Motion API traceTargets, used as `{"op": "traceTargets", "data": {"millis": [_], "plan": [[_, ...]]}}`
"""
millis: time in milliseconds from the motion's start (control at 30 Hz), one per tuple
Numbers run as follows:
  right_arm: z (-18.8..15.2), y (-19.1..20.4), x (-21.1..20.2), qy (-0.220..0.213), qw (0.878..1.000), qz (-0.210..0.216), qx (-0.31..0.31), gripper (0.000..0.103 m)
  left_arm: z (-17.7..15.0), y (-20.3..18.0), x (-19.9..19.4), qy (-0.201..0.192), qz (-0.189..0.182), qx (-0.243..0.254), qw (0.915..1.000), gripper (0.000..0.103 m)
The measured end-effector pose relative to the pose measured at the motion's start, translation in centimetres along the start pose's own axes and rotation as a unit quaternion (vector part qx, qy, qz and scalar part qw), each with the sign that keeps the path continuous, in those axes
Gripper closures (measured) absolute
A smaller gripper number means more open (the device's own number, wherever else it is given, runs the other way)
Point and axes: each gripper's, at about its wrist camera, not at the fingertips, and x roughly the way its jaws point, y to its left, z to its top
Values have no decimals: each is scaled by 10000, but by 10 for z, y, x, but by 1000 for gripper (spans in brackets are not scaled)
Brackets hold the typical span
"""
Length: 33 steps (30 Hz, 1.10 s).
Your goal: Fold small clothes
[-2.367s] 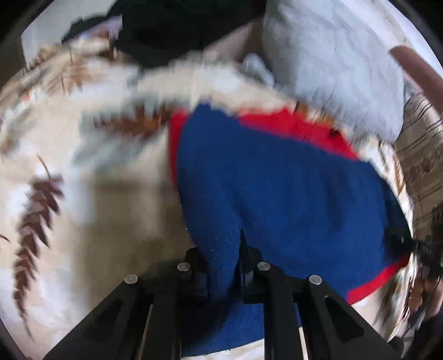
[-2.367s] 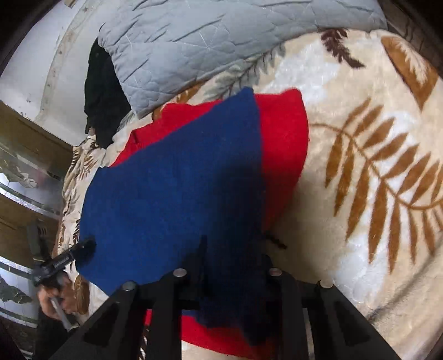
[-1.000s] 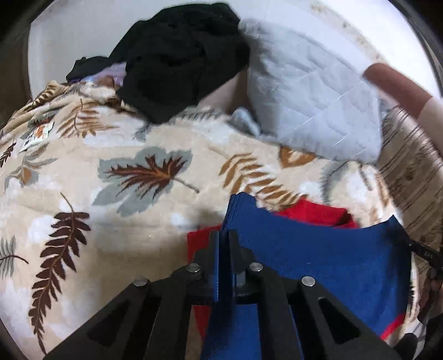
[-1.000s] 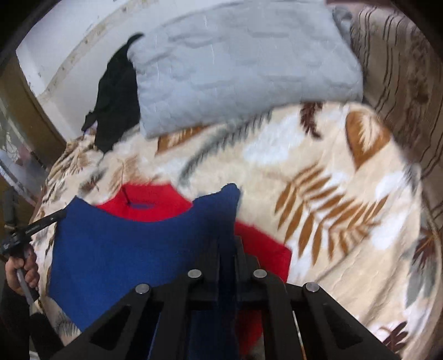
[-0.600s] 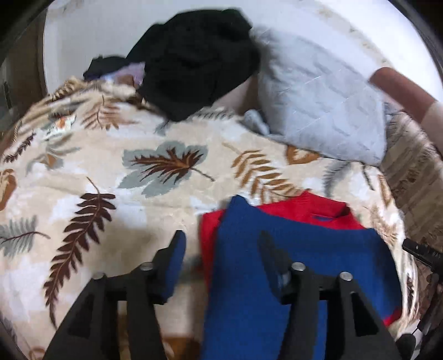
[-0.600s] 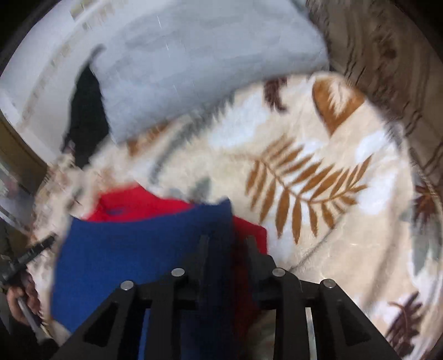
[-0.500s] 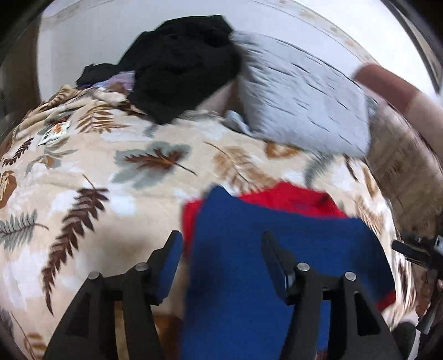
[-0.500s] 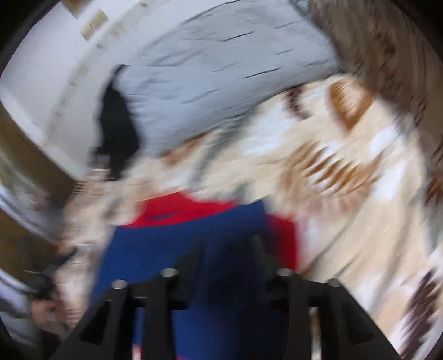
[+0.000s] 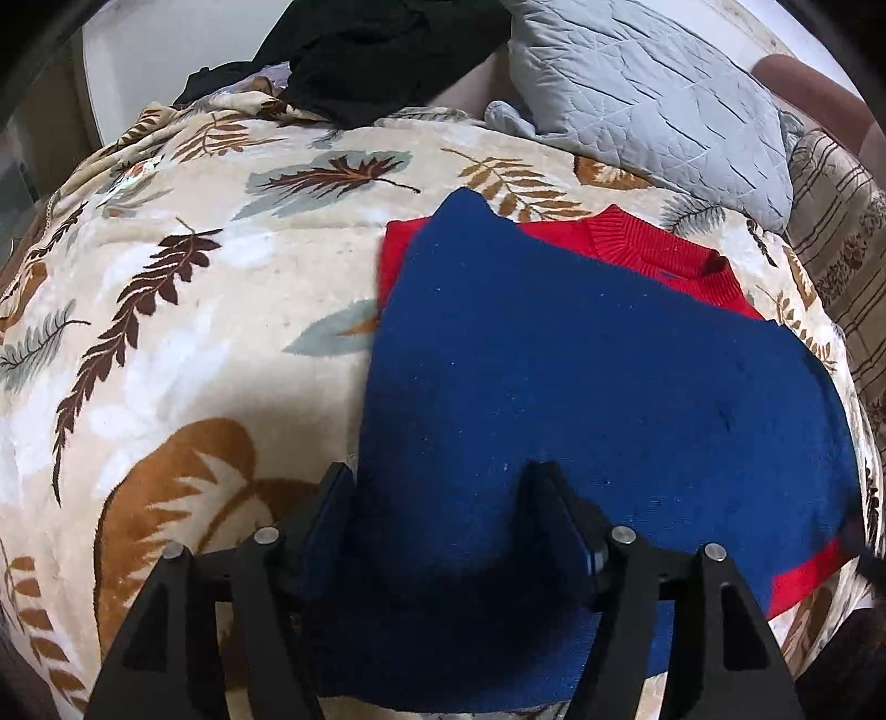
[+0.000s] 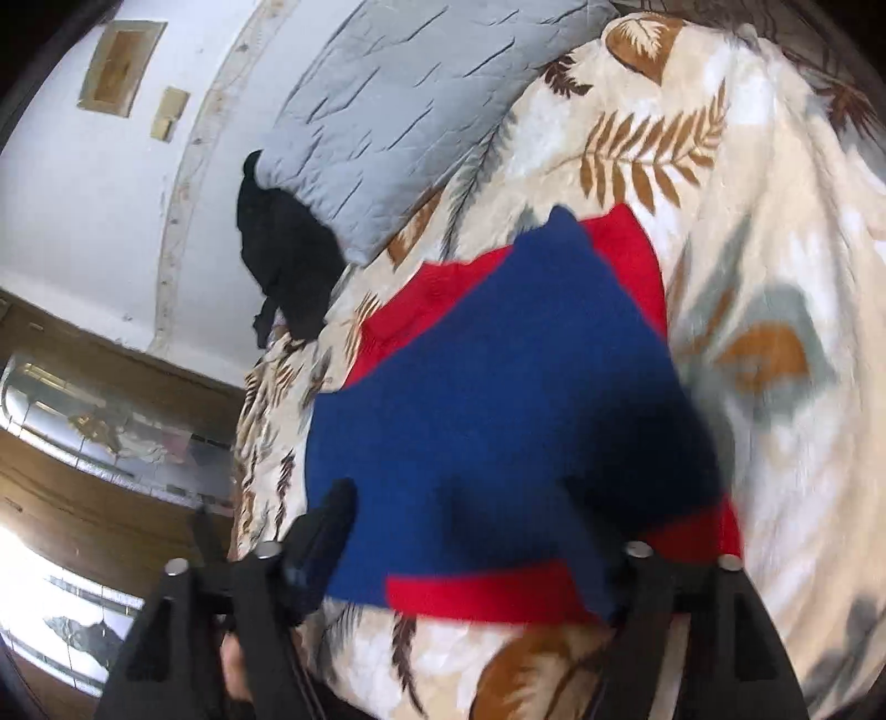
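A small blue and red knit sweater [image 9: 581, 354] lies on a leaf-print blanket [image 9: 183, 332], its blue lower half folded up over the red top so the red collar [image 9: 653, 249] shows beyond it. My left gripper [image 9: 443, 498] is open and empty, its jaws spread above the sweater's near left edge. In the right wrist view the same sweater [image 10: 487, 410] shows a red band along its near edge. My right gripper [image 10: 465, 520] is open and empty above that near edge.
A grey quilted pillow [image 9: 653, 94] lies at the head of the bed, also in the right wrist view [image 10: 398, 111]. A black pile of clothes [image 9: 376, 50] sits beside it. A wooden cabinet [image 10: 83, 443] stands left of the bed.
Both grippers carried the sweater's blue hem up toward the collar, then let go and opened. They have drawn back toward the sweater's near edge.
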Motion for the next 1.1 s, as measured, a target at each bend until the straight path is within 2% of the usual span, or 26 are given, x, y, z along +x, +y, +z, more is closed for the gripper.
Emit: {"op": "traceTargets", "data": {"millis": [67, 100, 167, 233, 333, 433, 500, 533, 600, 633, 700, 800, 867, 900, 933, 1033, 1100], "plan": [[-14, -19, 12, 212, 9994, -161, 227, 27, 0, 1, 1, 8, 16, -7, 10000, 30], [-17, -30, 11, 75, 9991, 81, 409, 27, -1, 2, 0, 22, 1, -35, 10000, 30], [-16, -34, 3, -19, 9976, 191, 672, 27, -1, 2, 1, 39, -6, -40, 10000, 30], [-12, -23, -2, -28, 9984, 106, 562, 26, -2, 1, 1, 36, -5, -25, 10000, 30], [-6, 1, -5, -43, 9996, 231, 169, 26, -3, 1, 1, 29, 9, -42, 10000, 30], [5, 8, 3, -64, 9994, 343, 64, 26, -3, 0, 1, 25, 29, -27, 10000, 29], [14, 3, 15, -77, 9996, 237, 159, 26, -3, 0, 1, 40, 25, -40, 10000, 29], [17, -7, 21, -49, 9994, -15, 336, 26, -3, 0, 1, 56, 23, -58, 10000, 29], [18, -19, 24, 19, 9975, 126, 698, 27, -4, 2, 1, 71, 2, -64, 10000, 28], [19, -13, 22, 6, 9976, 114, 687, 26, -5, 2, 1, 70, -2, -64, 10000, 27], [21, 7, 15, -60, 9990, 234, 386, 26, -5, 3, 3, 70, -6, -99, 9999, 26], [28, 15, 16, -169, 9994, 267, 155, 25, -5, 2, 3, 73, 0, -123, 9999, 26], [33, -4, 31, -56, 9993, -88, 353, 26, -5, 1, 2, 75, 9, -121, 9999, 26], [33, -20, 34, 13, 9978, 58, 665, 28, -5, 1, 2, 85, 11, -115, 9999, 26], [31, -23, 27, -117, 9965, 211, 799, 30, -6, 2, 1, 80, 6, -114, 9999, 26], [20, -1, 1, -299, 9987, 79, 393, 27, -7, 1, 1, 75, 11, -136, 9999, 26], [4, 11, -14, -301, 9993, 196, 125, 27, -7, 1, 0, 66, 25, -152, 9999, 26]]}}
